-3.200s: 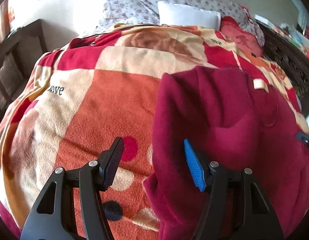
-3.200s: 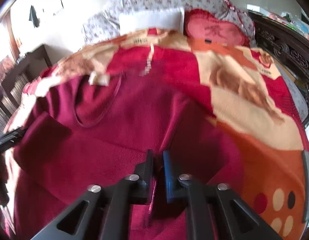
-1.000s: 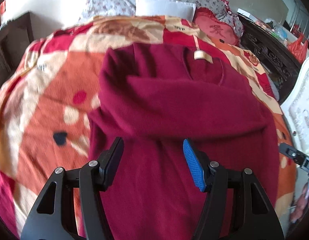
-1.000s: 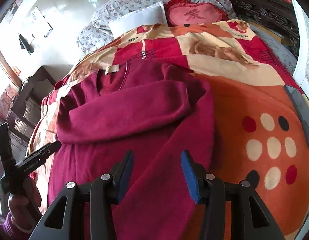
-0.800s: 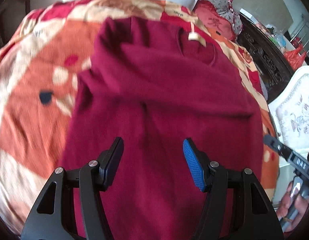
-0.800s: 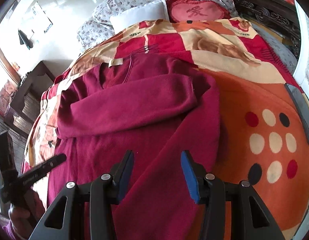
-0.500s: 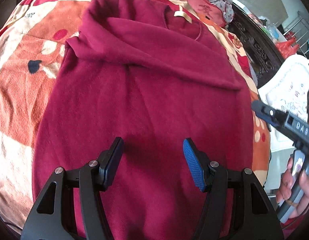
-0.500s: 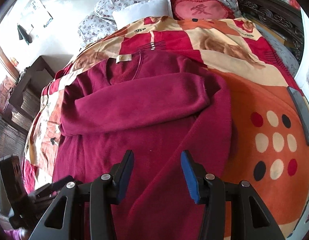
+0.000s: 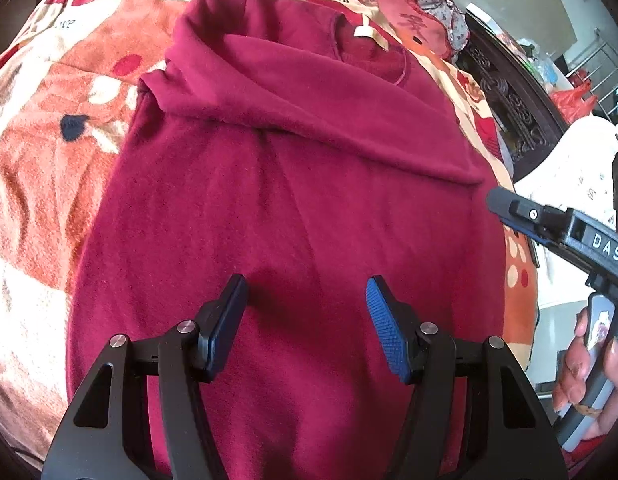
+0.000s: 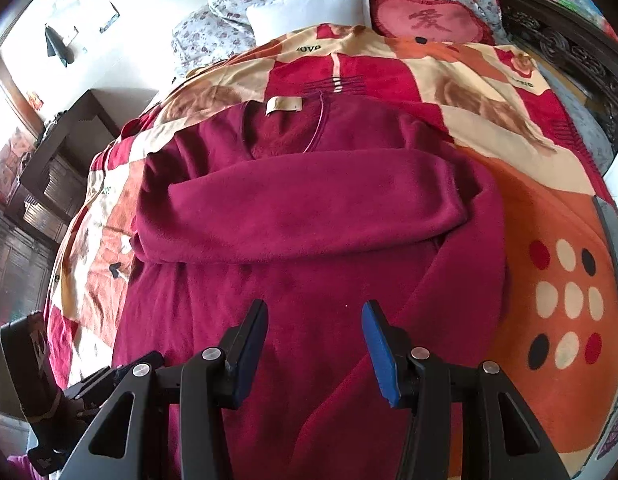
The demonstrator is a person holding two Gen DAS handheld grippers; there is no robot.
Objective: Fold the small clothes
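1. A dark red fleece sweater point(image 10: 309, 216) lies flat on a bed covered by an orange, red and cream patterned blanket point(image 10: 549, 216), its collar with a cream label point(image 10: 284, 105) towards the pillows.
2. One sleeve point(image 10: 301, 204) is folded across the chest.
3. The left tool point(image 9: 305, 312) hovers over the sweater's lower part, jaws wide apart, holding nothing.
4. The right tool point(image 10: 313, 338) hangs above the hem area, jaws also wide and empty.
5. A white pillow point(image 10: 309, 12) and a red heart-shaped cushion point(image 10: 429, 20) sit at the bed's head.
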